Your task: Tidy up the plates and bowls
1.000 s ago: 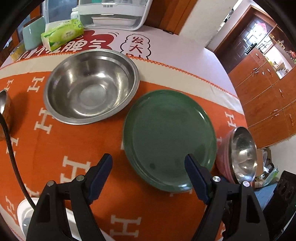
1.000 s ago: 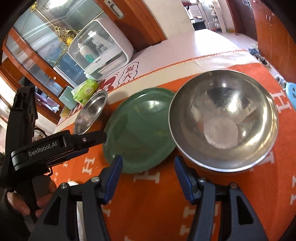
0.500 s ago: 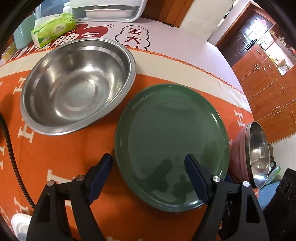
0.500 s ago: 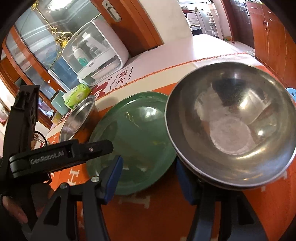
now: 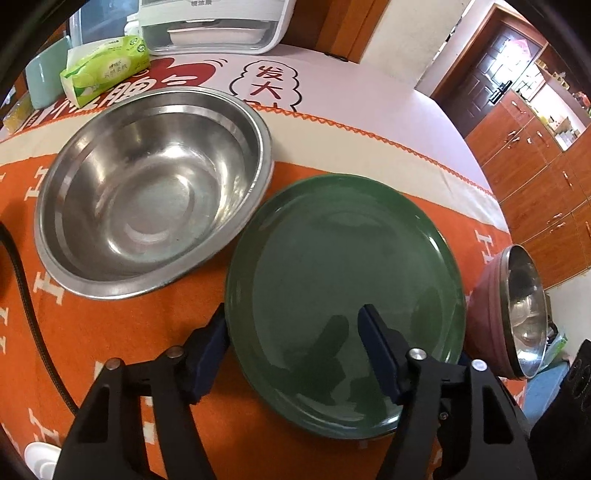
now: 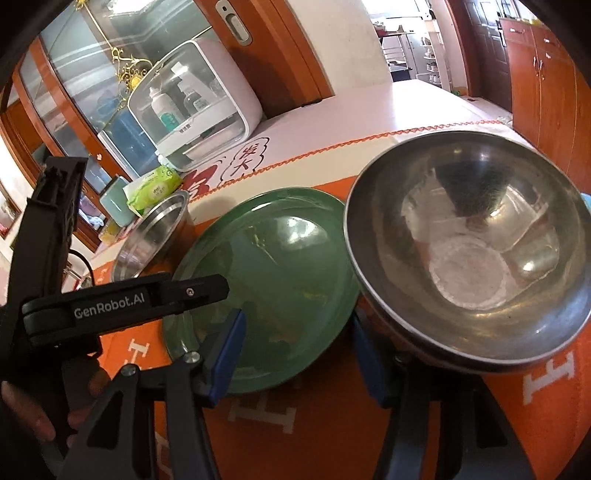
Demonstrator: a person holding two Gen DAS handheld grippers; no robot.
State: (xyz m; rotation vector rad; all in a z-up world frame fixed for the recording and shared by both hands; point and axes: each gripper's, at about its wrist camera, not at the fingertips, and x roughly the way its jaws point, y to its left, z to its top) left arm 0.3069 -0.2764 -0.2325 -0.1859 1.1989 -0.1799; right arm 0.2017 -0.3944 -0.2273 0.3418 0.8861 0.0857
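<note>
A dark green plate lies on the orange tablecloth, with a large steel bowl to its left. A smaller steel bowl with a pink outside sits to its right. My left gripper straddles the plate's near-left rim, one finger outside it and one over the plate. Its jaws are closing and are not pressing. In the right wrist view the smaller bowl fills the right side. My right gripper is closing, its right finger tucked under that bowl's left rim. Its left finger is over the green plate's near edge.
A white countertop cabinet, a green tissue pack and a teal cup stand at the table's back. A black cable runs down the left. The table's edge falls away behind the smaller bowl. A hand holds the left tool.
The left gripper sank toward the green plate and its jaws narrowed around the rim. The right gripper moved closer to the smaller bowl, whose rim now covers the right fingertip.
</note>
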